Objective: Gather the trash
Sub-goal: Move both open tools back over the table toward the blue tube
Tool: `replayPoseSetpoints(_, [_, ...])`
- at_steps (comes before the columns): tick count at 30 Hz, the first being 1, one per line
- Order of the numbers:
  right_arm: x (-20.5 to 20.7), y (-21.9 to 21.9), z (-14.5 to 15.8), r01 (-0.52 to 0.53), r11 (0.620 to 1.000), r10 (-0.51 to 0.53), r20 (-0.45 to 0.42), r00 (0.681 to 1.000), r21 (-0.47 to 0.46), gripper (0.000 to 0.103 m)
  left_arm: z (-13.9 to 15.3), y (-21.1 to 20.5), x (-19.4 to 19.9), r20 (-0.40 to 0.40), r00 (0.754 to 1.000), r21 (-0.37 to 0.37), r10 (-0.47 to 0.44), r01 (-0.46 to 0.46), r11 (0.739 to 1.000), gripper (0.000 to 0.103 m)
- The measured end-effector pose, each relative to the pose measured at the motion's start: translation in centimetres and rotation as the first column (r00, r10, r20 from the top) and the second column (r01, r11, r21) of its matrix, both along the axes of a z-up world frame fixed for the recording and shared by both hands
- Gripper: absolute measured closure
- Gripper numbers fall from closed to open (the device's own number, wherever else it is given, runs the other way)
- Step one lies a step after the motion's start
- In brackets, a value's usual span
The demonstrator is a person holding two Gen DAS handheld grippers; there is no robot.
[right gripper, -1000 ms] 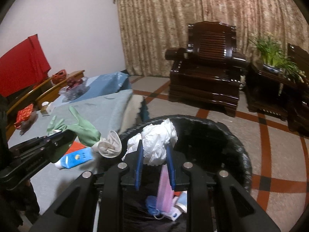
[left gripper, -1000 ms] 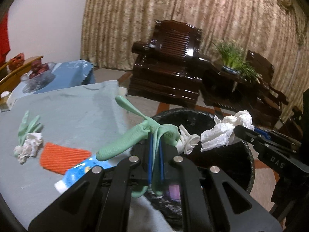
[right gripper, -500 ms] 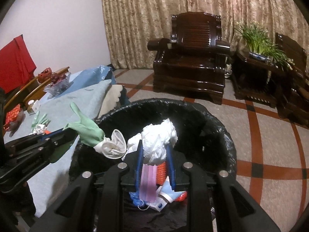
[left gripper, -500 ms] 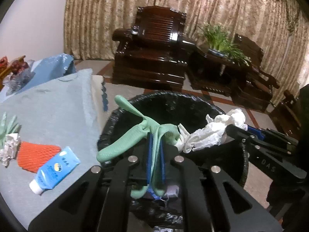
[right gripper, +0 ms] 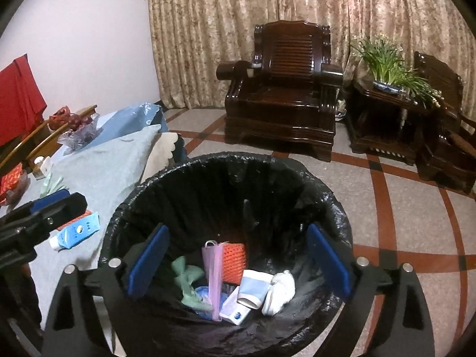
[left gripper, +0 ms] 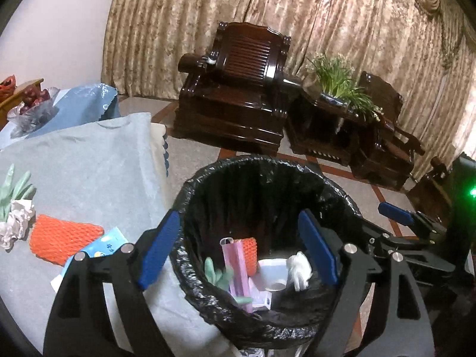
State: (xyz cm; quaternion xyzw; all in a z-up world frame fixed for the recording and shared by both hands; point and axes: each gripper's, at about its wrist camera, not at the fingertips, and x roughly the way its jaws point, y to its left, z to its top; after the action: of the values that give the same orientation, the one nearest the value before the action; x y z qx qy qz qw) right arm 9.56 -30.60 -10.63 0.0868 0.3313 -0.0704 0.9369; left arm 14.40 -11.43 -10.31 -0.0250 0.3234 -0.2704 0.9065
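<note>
Left wrist view: the left gripper (left gripper: 238, 250) is seen spread wide and still opening, with nothing between its blue pads; it hangs over the mouth of the bin (left gripper: 342, 196), which is lined with a black bag. Inside lie a green glove (left gripper: 218, 276), a pink wrapper (left gripper: 238, 267), a white cup (left gripper: 272, 270) and a crumpled tissue (left gripper: 299, 269). On the desk (left gripper: 89, 160), left of the bin, trash remains: an orange foam net (left gripper: 59, 238), a blue tube (left gripper: 101, 247) partly hidden behind the gripper, and, near the edge of the frame, another green glove (left gripper: 15, 184) touching a tissue wad (left gripper: 16, 223).

Right wrist view: the right gripper (right gripper: 238, 264) is likewise spread, jaws opening, empty, above the same bin (right gripper: 336, 208). The blue tube (right gripper: 76, 232) is seen just beside the bin rim.

Handling judgement: all remaining pieces are judged light. The net and glove are soft and limp, and are best pinched mid-body so that they drape evenly. The tissue wad will compress, so a deep bite is advised. The tube is smooth, possibly slippery, and is best taken across its flat body. Whether it is full cannot be told from here.
</note>
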Motion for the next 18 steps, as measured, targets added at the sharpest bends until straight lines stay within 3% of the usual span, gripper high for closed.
replayPoseSetpoints(4, [0.1, 0.9, 0.7, -0.024, 1.000, 0.024, 0.019, 1.000, -0.012, 0.010, 0.4, 2.1, -0.3, 0.027, 0.999, 0.006, 0.032, -0.033, 0.999, 0.023])
replayPoseSetpoints(10, [1.4, 3.8, 1.6, -0.090, 0.996, 0.090, 0.047, 0.995, -0.010, 0.009, 0.8, 7.9, -0.6, 0.062, 0.986, 0.042, 0.153, -0.156, 0.987, 0.019])
replayPoseSetpoints(18, [4.9, 11.5, 2.0, -0.250, 0.968, 0.249, 0.080, 0.965, 0.011, 0.007, 0.5, 18.7, -1.0, 0.078, 0.921, 0.091, 0.383, -0.389, 0.917, 0.018])
